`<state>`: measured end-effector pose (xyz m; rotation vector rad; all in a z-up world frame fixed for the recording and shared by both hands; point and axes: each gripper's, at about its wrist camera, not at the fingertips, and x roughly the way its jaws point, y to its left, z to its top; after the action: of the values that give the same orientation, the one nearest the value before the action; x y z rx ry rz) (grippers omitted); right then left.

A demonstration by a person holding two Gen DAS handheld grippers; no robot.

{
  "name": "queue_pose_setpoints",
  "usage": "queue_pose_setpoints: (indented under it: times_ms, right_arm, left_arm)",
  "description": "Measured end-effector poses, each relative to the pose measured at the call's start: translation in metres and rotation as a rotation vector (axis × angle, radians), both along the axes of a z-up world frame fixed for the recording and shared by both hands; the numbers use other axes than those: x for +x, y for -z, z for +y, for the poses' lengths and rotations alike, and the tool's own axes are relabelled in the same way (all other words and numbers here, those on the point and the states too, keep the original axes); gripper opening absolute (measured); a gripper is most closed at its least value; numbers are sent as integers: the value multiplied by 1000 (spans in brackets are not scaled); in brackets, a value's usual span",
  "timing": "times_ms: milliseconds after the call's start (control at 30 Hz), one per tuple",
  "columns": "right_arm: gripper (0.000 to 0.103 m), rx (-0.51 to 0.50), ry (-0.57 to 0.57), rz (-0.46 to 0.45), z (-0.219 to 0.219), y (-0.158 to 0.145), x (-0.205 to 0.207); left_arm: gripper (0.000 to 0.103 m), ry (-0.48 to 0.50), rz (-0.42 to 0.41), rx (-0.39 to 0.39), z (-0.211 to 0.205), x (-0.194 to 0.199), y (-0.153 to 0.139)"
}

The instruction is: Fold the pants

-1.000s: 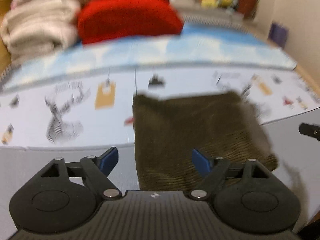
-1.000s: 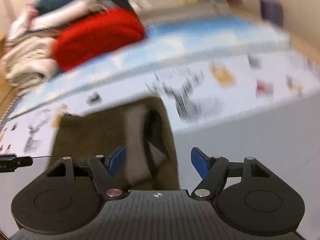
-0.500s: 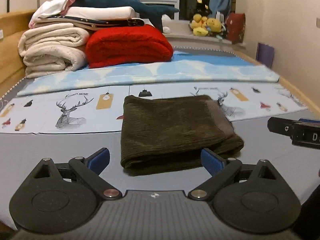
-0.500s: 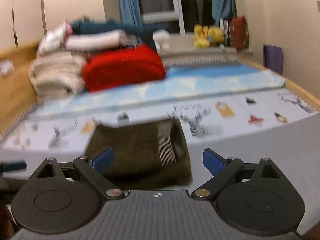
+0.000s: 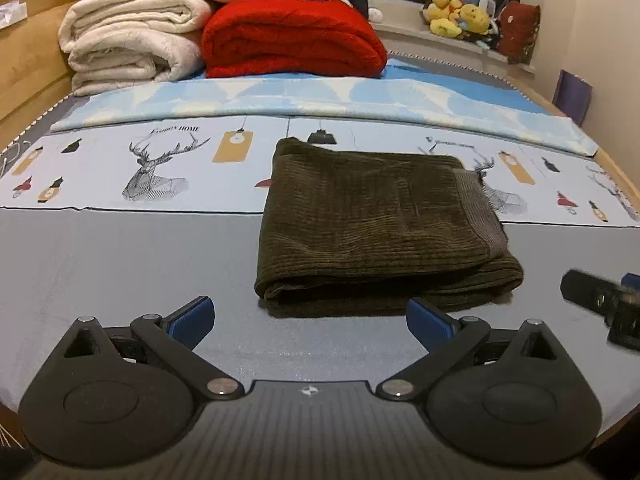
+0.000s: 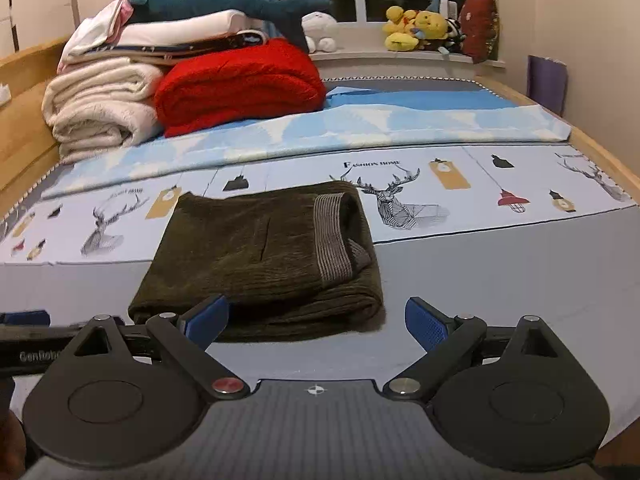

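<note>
From the left wrist camera, the left gripper (image 5: 310, 316) has its two blue-tipped fingers wide apart and holds nothing. Just past them lie the pants (image 5: 380, 232), folded into a thick, flat bundle. They are dark olive with bumpy ribs like corduroy, and a grey striped band runs down the right side. They sit on the bed sheet (image 5: 120, 252), which is smooth and grey up close, with deer drawings farther back. At the far end is a fluffy red blanket (image 5: 292, 40), folded and puffy, beside rolled cream blankets (image 5: 132, 44).

From the right wrist camera, the right gripper (image 6: 316, 320) is spread apart too, with nothing in it. The pants (image 6: 256, 256) lie just ahead, a bit to the left. Yellow soft toys (image 6: 416, 28) sit on the window ledge.
</note>
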<state>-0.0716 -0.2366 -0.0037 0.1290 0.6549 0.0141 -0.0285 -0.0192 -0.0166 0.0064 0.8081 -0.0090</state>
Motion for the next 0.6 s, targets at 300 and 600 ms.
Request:
queue_pose_setpoints:
  times_ms: [300, 600]
  right_arm:
    - [95, 1, -10, 33, 8, 10, 10]
    - [95, -30, -54, 29, 20, 9, 11]
  left_arm:
    - [102, -1, 35, -30, -5, 6, 7]
    - [102, 18, 24, -26, -9, 3, 5]
